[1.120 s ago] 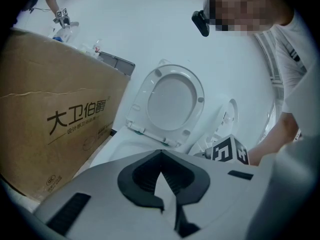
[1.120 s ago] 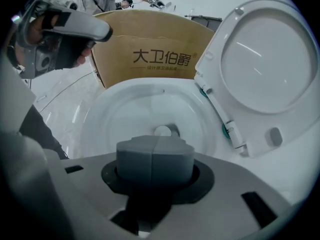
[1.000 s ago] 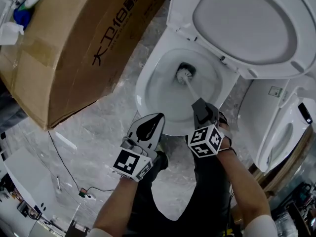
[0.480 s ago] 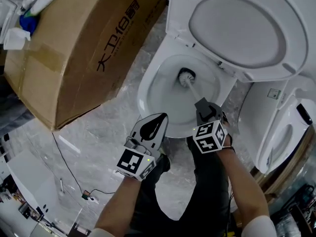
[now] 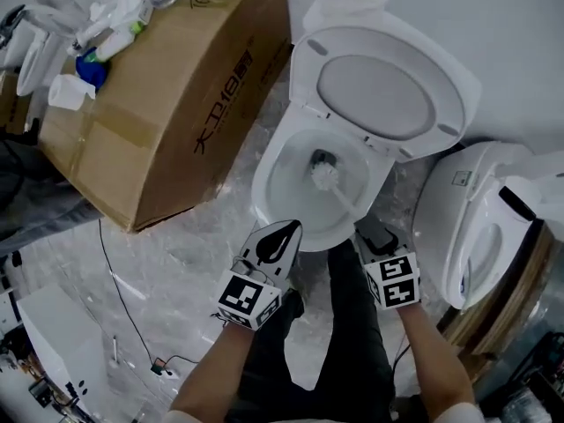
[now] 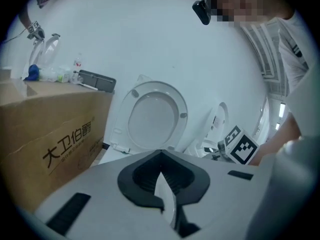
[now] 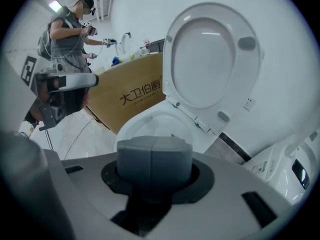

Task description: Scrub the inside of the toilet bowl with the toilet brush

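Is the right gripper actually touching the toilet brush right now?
Touching. The head view shows the toilet brush handle running up out of the toilet bowl straight into the right gripper, whose jaws are closed on it.

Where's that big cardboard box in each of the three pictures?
Head view: cardboard box, upper left.
Left gripper view: box at far left.
Right gripper view: box left of centre.
Shared landmark: raised toilet lid, right of the box in all.

White toilet brush (image 5: 325,175), head in toilet bowl (image 5: 262,189)
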`<action>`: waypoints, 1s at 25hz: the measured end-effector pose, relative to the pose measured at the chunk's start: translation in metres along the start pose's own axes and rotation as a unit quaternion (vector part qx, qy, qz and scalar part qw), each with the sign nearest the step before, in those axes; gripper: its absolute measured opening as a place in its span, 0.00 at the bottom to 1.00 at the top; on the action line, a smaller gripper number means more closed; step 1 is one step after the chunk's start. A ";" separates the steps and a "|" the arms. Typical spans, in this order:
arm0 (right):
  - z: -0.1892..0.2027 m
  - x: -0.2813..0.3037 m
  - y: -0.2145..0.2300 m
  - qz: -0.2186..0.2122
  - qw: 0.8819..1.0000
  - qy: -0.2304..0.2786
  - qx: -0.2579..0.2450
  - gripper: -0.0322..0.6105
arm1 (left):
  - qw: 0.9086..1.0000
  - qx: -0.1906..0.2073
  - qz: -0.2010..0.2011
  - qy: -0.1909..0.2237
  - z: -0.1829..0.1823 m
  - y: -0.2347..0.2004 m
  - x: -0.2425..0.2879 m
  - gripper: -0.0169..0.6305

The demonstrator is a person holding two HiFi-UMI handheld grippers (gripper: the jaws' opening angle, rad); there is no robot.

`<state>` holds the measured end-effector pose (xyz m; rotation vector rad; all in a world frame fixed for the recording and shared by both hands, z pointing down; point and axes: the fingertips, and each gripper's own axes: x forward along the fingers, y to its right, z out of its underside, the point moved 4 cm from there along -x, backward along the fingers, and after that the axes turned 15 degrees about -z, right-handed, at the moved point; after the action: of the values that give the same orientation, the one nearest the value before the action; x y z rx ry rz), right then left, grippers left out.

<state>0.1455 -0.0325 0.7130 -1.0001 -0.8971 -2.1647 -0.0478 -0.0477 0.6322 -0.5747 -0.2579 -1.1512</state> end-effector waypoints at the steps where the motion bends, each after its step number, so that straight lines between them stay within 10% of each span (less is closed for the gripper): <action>1: -0.002 -0.013 -0.006 -0.004 1.000 0.009 0.003 0.29 | 1.000 0.004 0.004 0.000 -0.008 0.006 -0.006 0.04; 25: -0.075 -0.293 -0.148 -0.046 0.988 0.148 -0.027 0.29 | 0.997 0.066 0.038 0.022 -0.174 0.112 -0.178 0.04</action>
<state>0.1667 0.0647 0.3914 -0.6467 -0.7599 -2.3474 -0.0334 0.0275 0.3705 -0.4401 -0.2701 -1.0628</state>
